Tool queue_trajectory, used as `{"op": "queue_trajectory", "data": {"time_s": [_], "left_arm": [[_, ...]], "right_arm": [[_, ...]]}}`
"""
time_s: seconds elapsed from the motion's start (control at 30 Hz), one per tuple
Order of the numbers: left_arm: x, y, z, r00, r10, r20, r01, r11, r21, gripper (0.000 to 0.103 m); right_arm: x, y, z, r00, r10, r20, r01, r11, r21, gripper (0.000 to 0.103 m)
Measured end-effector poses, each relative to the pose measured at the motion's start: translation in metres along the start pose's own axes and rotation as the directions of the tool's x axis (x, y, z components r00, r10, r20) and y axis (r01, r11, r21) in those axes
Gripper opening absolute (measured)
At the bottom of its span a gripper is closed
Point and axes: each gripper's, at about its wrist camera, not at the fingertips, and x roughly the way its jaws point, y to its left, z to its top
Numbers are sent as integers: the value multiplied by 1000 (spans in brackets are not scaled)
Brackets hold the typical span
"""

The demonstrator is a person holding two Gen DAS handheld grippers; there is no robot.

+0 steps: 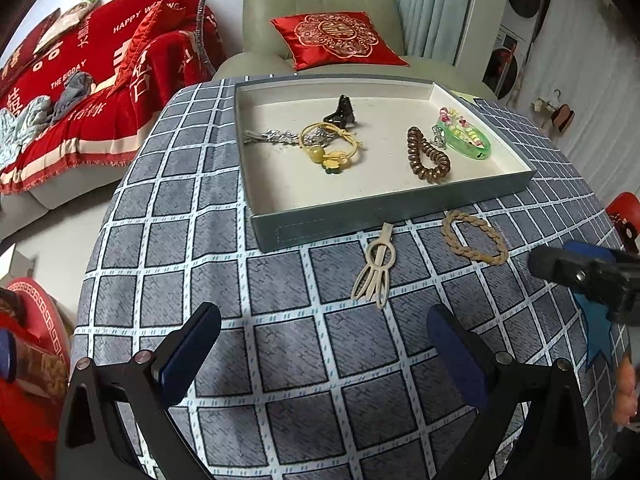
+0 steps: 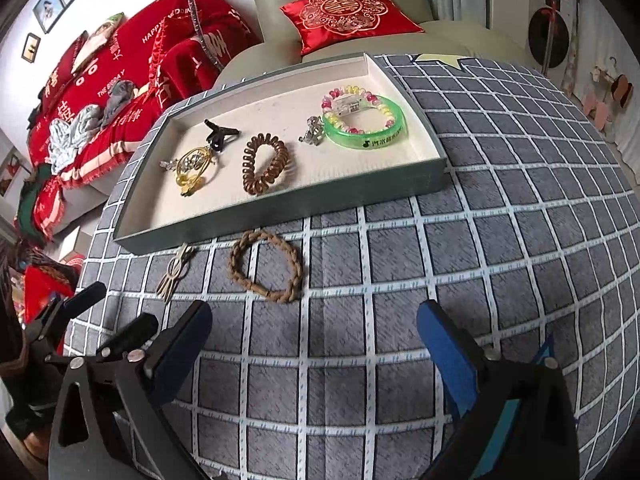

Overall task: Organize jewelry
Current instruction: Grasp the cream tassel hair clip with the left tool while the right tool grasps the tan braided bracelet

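A tan braided rope bracelet [image 2: 265, 265] (an oval loop) lies on the grey checked tablecloth [image 2: 480, 280], just before the shallow grey tray [image 2: 280, 212]. Left gripper [image 1: 324, 354] and right gripper [image 2: 314, 350] hover, jaws spread, empty.

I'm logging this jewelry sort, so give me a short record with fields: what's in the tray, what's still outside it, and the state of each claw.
surface: checked tablecloth
in tray: brown coil hair tie, green bangle, black claw clip, yellow beaded hair tie
outside tray: braided band, beige hair clip
left claw: open, empty
right claw: open, empty
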Motion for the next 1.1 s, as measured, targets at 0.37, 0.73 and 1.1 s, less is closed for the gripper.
{"op": "queue_trajectory", "data": {"time_s": [0.37, 0.73, 1.1], "left_arm": [[11, -13, 5, 1000, -7, -1, 7, 999, 32, 103], [22, -20, 11, 1000, -7, -16, 8, 998, 57, 103], [25, -37, 15, 999, -24, -24, 27, 993, 113, 95]], "right_arm": [[29, 23, 13, 997, -73, -33, 67, 987, -147, 53], [34, 38, 15, 993, -112, -35, 100, 961, -257, 39], [23, 45, 7, 994, -110, -2, 105, 949, -296, 7]]}}
